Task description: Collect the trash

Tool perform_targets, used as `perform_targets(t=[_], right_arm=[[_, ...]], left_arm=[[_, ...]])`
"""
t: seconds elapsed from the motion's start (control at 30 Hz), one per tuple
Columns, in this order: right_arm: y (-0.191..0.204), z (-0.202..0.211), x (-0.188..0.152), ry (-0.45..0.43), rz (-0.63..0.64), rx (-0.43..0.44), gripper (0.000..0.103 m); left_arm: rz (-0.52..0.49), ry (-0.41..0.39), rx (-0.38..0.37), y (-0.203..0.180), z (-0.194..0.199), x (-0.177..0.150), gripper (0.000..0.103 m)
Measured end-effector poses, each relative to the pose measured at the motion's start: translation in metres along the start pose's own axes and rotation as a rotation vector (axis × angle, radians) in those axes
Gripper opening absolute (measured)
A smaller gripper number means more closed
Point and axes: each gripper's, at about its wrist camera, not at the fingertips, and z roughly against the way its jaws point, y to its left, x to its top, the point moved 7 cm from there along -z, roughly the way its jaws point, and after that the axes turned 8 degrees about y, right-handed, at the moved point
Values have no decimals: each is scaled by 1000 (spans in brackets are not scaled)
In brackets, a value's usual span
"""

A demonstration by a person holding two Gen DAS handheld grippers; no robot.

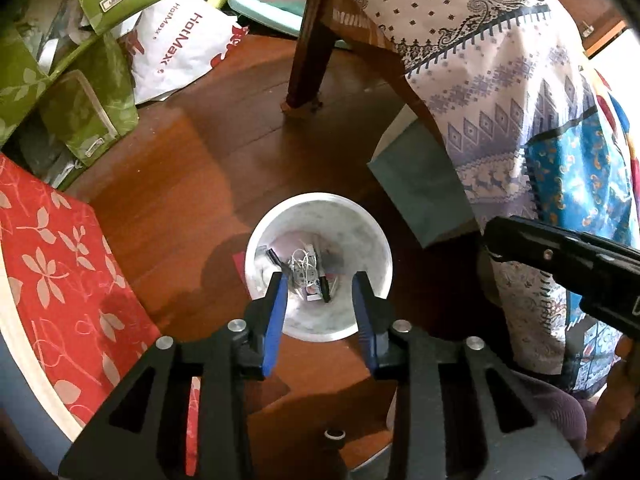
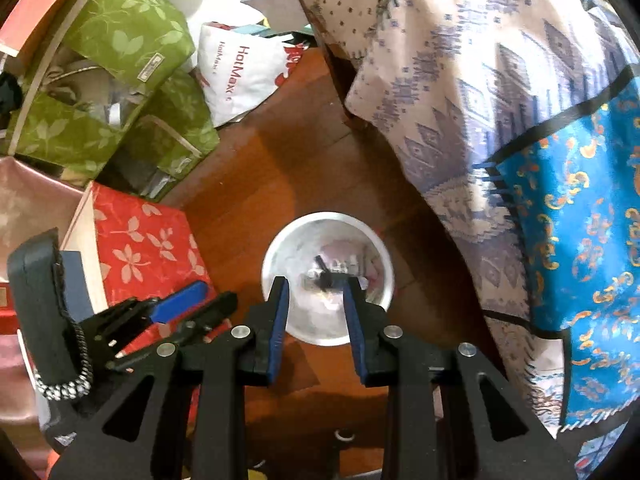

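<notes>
Directly below both grippers: white bin [image 1: 318, 266] holding trash [image 1: 308, 270].

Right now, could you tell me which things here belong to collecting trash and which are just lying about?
For the job: white bin holding small trash; left gripper; right gripper.
Lying about: HotMax bag; green fabric boxes; red floral box; patterned cloth.

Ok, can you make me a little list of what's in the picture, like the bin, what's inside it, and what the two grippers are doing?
bin: white bucket standing on wooden floor
inside: tangled white cord, black marker
left gripper: open, empty, above bin
right gripper: open, empty, above bin
nearby: red floral box, green floral bags
</notes>
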Motion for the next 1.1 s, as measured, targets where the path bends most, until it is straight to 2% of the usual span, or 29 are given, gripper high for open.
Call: perform_targets(t=[0.17,0.4,0.63,0.77,0.83,0.93,1.03,1.1], right_arm=[[-2,23,-15,-34,14,-25,25],[11,81,-41,-155,50,-54,25],[34,164,-89,-340,88,-94,26],[46,211,-125,-459,96,-135,26],[49,233,-143,-519,88,-157,31],[51,271,-178,-632,32,-195,32],[53,306,-216,-743,-34,-188,32],[57,326,-243,-819,-75,-221,32]], left_arm=[[-22,-33,-8,-8,23,-3,33],[-84,-167,-14,-30,97,-15,33],[-132,-319,-59,-55,186,-47,33],[-202,-434,-63,-77,244,-74,33],[-255,-501,-71,-92,276,-92,33],[-312,-577,-96,-111,314,-116,36],[-351,-642,-166,-125,352,-144,41],[-374,-686,-192,-130,373,-162,41]])
